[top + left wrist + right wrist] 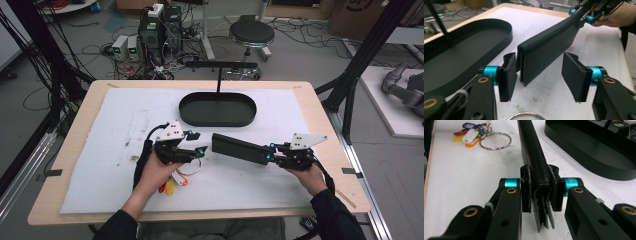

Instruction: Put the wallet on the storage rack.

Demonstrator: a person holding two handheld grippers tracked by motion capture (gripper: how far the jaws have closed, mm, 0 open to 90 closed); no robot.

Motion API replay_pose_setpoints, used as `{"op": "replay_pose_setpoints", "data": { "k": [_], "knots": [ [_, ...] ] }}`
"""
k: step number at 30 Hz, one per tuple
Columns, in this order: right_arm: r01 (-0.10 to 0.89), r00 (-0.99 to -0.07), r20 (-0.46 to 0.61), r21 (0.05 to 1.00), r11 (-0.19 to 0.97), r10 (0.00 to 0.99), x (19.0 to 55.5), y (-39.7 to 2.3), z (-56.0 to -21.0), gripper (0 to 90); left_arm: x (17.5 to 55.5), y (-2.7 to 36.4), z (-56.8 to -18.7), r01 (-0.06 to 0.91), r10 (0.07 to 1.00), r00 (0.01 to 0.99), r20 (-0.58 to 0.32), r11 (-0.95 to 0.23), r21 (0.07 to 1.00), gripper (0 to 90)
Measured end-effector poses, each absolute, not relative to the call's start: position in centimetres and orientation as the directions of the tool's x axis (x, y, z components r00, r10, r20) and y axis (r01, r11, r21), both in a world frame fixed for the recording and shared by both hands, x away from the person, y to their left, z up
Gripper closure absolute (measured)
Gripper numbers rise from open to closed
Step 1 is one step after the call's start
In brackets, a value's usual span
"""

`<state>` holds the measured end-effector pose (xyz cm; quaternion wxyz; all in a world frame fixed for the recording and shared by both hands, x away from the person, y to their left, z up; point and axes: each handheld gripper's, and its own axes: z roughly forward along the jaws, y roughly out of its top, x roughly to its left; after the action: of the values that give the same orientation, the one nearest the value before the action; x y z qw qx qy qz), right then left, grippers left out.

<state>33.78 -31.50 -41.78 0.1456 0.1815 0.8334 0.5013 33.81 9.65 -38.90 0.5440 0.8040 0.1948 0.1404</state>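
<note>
A white mat is spread over the wooden bench, and a black oval tray with an upright stand is set toward the far side of it. Nearer the person, a long black leather wallet is held out level above the mat, well short of the tray. One end of it is clamped between the closed jaws of the right gripper; in the right gripper view the folded leather layers are seen pinched between the pads. The left gripper is stationed at the wallet's free end with its jaws parted; in the left gripper view one pad sits just beside that end and the other stands clear, so nothing is gripped there. A key ring with coloured tags is left on the mat beside the left hand.

With support at one end alone, the wallet could sag, swing or fan open, and it might be twisted out of the pinch. The loose end could also be knocked by the parted left jaws.
</note>
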Motion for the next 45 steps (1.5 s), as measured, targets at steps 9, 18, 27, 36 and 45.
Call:
{"op": "replay_pose_setpoints", "data": {
  "k": [9, 18, 27, 36, 45],
  "knots": [
    [0.187, -0.866, -0.021, 0.912, 0.365, 0.499, 34.3, -32.2, -41.1, 76.8, 31.2, 13.6, -38.7, 0.120, 0.522, 0.852, 0.047, -0.281, 0.952, 40.6],
    [0.179, -0.864, -0.005, 0.932, 0.315, 0.504, 35.1, -32.4, -39.9, 77.0, 29.3, 16.6, -39.2, 0.118, 0.574, 0.818, 0.040, -0.235, 0.965, 36.7],
    [0.162, -0.861, -0.020, 0.937, 0.310, 0.509, 37.5, -31.0, -38.2, 77.1, 28.7, 18.7, -39.7, 0.117, 0.613, 0.789, 0.023, -0.186, 0.976, 33.0],
    [0.134, -0.866, -0.037, 0.944, 0.303, 0.499, 40.3, -29.3, -36.3, 77.1, 28.7, 19.0, -40.0, 0.105, 0.614, 0.789, 0.027, -0.178, 0.978, 33.0],
    [0.123, -0.866, -0.072, 0.929, 0.349, 0.496, 43.4, -26.3, -35.1, 77.1, 28.4, 19.1, -40.1, 0.089, 0.614, 0.788, 0.047, -0.188, 0.978, 32.6]
  ]
}}
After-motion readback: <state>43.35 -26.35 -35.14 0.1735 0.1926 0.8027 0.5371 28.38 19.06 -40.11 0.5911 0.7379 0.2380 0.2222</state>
